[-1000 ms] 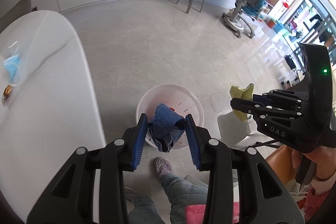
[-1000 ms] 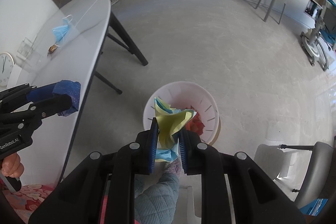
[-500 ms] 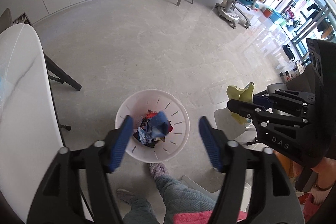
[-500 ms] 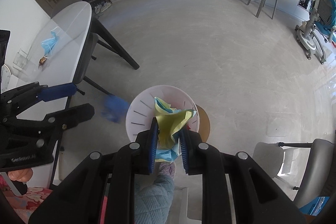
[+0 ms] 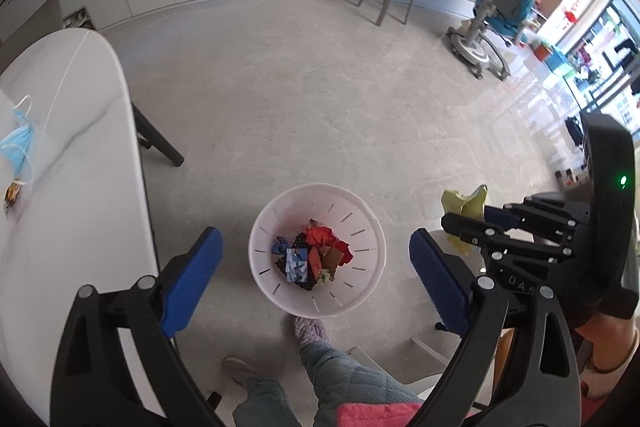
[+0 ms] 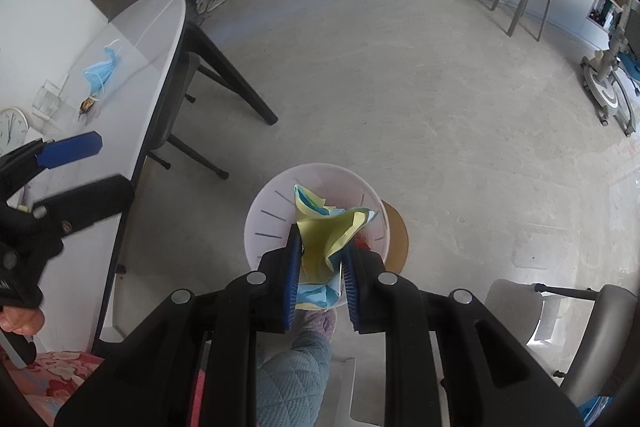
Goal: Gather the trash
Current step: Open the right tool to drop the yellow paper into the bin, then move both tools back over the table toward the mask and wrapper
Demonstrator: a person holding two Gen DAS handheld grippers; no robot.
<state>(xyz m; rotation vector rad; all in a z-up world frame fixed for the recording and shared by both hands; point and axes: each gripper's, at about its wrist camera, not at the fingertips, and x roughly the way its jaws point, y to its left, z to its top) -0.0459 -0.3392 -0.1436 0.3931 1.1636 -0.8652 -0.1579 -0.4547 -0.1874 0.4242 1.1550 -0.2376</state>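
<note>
A: Where was the trash, and which way did it run?

B: The yellow-and-blue wrapper (image 6: 326, 239) sat pinched between the right gripper (image 6: 322, 269) pads, jaws nearly closed on it. Its long axis ran forward along the fingers, crumpled tip flaring out over the white bin (image 6: 272, 215) on the floor.

A: And the left gripper (image 5: 316, 267)?

B: Spread wide, nothing between its blue pads (image 5: 192, 277), held above the white bin (image 5: 360, 291). Red, blue and dark scraps (image 5: 314, 259) lay heaped in the bottom.

A: Anything hard to make out?

B: The wrapper's lower end was buried between the pads, and it covered most of the bin's contents in the right view. From the left view only its tip (image 5: 466, 205) showed past the right gripper (image 5: 470, 227). On the white table (image 6: 156, 39) a blue face mask (image 6: 102, 69) lay beside a small dark item (image 6: 88, 103) too tiny to identify.
</note>
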